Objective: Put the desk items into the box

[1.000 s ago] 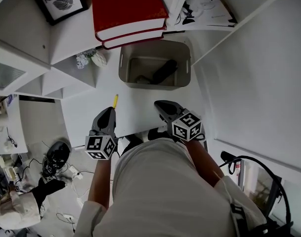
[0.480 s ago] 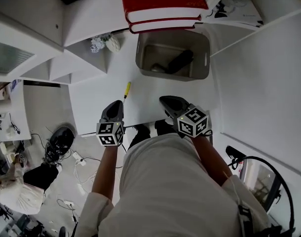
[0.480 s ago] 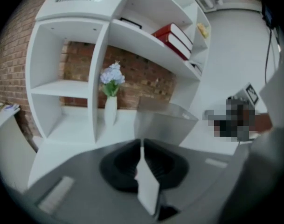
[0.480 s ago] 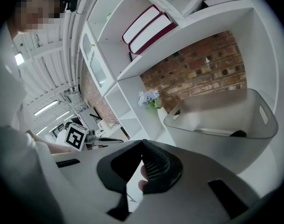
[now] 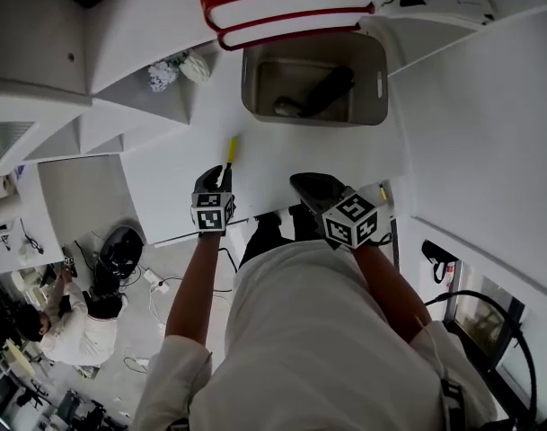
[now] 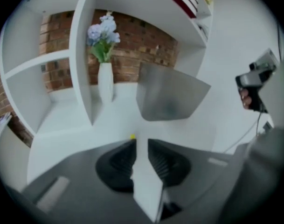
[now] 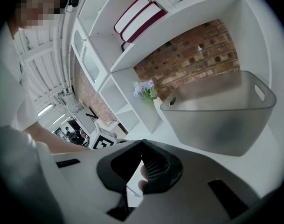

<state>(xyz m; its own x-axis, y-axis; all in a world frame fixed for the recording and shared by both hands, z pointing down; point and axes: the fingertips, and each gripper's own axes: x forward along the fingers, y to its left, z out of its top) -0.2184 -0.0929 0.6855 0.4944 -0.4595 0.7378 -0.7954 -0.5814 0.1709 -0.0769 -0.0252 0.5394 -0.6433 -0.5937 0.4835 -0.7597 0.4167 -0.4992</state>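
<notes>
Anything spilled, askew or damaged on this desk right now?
Nothing stands out. The box sits upright on the desk with dark items inside, the flower vase stands upright, and one yellow pen lies loose on the desk, not yet boxed.

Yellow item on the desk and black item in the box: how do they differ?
The yellow item lies on the desk, outside the box; the black item lies inside it. The yellow item is thin, the black item thicker. Both are long and slanted alike.
</notes>
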